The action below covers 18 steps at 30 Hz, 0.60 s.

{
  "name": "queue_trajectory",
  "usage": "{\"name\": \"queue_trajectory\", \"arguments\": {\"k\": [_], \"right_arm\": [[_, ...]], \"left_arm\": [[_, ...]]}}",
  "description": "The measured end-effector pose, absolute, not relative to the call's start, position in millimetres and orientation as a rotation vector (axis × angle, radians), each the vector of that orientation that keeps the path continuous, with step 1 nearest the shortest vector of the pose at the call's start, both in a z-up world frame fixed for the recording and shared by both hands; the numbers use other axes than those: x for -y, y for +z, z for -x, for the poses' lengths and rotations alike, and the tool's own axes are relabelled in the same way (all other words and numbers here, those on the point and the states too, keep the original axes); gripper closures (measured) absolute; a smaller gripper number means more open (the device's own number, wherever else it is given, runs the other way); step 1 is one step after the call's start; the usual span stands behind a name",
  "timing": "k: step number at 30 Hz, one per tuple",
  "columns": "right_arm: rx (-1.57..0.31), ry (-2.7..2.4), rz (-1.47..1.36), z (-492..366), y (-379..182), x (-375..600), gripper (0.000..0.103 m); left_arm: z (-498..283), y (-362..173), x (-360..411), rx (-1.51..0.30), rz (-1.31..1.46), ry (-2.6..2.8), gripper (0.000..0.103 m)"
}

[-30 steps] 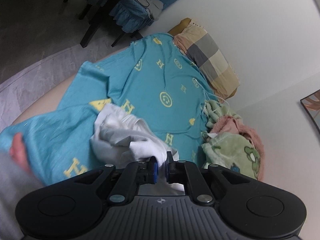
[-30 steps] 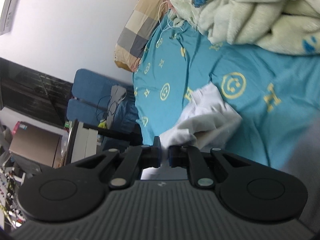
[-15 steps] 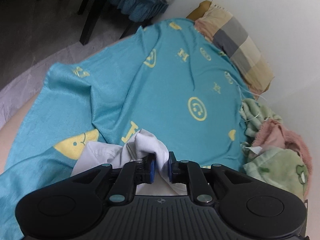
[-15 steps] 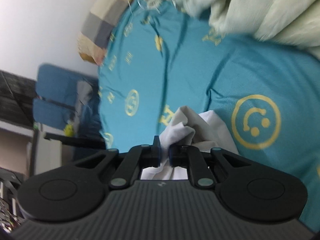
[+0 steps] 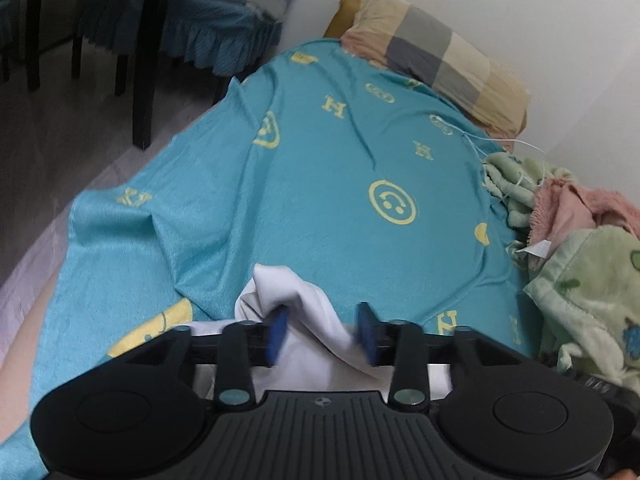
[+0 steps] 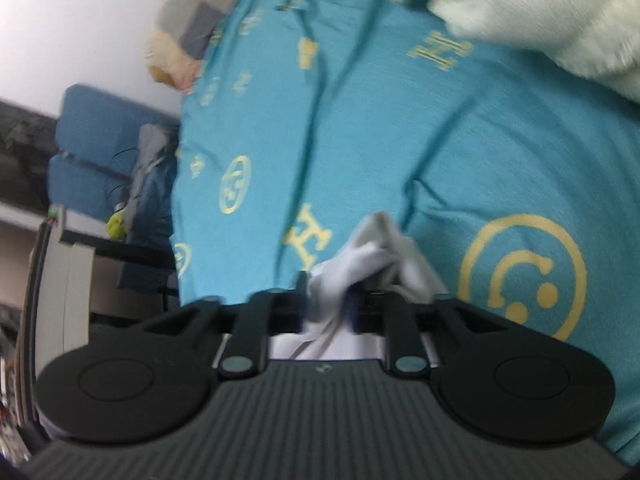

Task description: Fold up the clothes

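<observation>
A white garment [image 5: 296, 300] lies bunched on the teal bedsheet [image 5: 320, 184] with yellow prints. In the left wrist view my left gripper [image 5: 322, 332] stands open, its blue pads [image 5: 278, 330] apart on either side of a fold of the garment. In the right wrist view the same white garment [image 6: 376, 260] is bunched at my right gripper [image 6: 328, 300]. Its jaws are slightly apart around the cloth, and the view is blurred.
A checked pillow [image 5: 436, 60] lies at the head of the bed against the white wall. A pile of green and pink fleece blankets [image 5: 568, 248] sits at the right. Dark chairs with blue covers [image 5: 192, 12] stand on the floor to the left.
My left gripper has opened and let go of the white garment. My right gripper's jaws have parted a little. Both grippers moved lower over the bed.
</observation>
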State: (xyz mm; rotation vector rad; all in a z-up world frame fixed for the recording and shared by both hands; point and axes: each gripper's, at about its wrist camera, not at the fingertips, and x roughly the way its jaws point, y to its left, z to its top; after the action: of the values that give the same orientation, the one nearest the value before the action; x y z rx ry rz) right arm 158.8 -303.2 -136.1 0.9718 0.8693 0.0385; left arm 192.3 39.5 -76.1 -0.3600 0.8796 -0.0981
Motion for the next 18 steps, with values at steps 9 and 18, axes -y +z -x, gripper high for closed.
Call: {"name": "queue_trajectory", "arguments": {"k": [9, 18], "right_arm": [[-0.723, 0.174, -0.591, -151.3, -98.8, 261.1, 0.020], [-0.783, 0.115, -0.331, -170.4, -125.3, 242.3, 0.021]], "left_arm": [[-178.0, -73.9, -3.6, -0.760, 0.026, -0.098, 0.018], [-188.8, -110.0, 7.6, -0.860, -0.065, -0.102, 0.019]]}}
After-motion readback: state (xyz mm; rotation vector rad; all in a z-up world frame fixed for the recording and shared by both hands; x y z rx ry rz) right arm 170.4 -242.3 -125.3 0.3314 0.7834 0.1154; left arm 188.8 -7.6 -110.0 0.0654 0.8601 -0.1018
